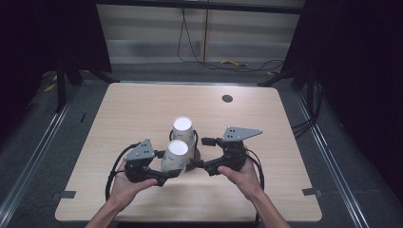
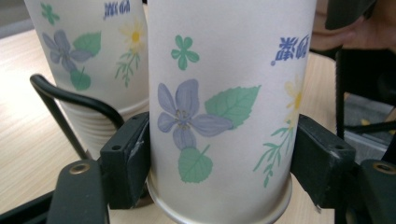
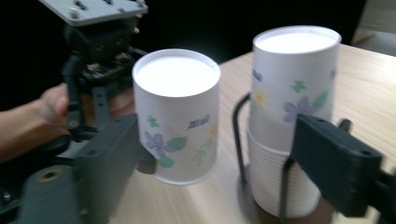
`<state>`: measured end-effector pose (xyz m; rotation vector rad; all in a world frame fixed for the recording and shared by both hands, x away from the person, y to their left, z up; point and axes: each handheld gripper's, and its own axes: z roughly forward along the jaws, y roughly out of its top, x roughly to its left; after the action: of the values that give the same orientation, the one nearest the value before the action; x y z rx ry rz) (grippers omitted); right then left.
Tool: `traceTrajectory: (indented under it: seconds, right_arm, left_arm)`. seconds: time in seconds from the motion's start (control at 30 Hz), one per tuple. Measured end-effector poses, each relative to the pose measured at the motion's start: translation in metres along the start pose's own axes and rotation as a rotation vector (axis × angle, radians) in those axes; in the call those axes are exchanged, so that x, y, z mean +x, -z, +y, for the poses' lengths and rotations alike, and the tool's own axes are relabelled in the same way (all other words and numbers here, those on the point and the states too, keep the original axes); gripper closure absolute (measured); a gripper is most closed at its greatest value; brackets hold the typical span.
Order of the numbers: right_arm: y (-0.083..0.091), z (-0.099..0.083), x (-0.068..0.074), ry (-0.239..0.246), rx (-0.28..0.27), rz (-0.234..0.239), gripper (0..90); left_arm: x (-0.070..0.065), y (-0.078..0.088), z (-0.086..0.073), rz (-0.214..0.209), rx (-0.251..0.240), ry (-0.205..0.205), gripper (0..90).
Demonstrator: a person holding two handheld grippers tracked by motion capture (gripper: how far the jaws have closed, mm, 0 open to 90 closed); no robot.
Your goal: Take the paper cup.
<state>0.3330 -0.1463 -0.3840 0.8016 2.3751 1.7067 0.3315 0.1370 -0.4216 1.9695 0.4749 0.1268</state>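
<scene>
Fingers of the left gripper (image 1: 164, 167) clamp the sides of a single paper cup (image 1: 175, 156), held upside down, base up, just off the table (image 1: 142, 109) and just beside the cup stack (image 1: 183, 130), apparently pulled free of it. The stack sits inverted in a black wire holder (image 3: 240, 140) that keeps it upright, near the middle of the table's near half. To its right, the right gripper (image 1: 202, 152) is released, its jaws standing wide around the stack without pressing it, likely having steadied the stack during the pull. Printed on each cup are purple and yellow flowers, green leaves and small blue writing (image 2: 289, 49), upside down and too small to read.
</scene>
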Motion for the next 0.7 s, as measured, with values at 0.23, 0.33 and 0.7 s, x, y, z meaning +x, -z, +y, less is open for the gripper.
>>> traceTrajectory:
  seconds: [0.23,0.33,0.7]
  right_arm:
    - [0.0015,-0.0046,-0.0027,0.01,0.061,0.006,14.8]
    - [0.0011,-0.0067,-0.0027,0.016,0.086,0.009,15.6]
    - [-0.0015,-0.0099,-0.0038,0.044,0.161,0.024,18.2]
  left_arm:
    - [-0.0007,-0.0035,0.0025,-0.01,0.087,-0.032,28.0]
    - [-0.0014,-0.0047,0.0029,-0.015,0.117,-0.044,28.1]
    - [0.0008,-0.0079,0.0017,-0.016,0.202,-0.064,28.9]
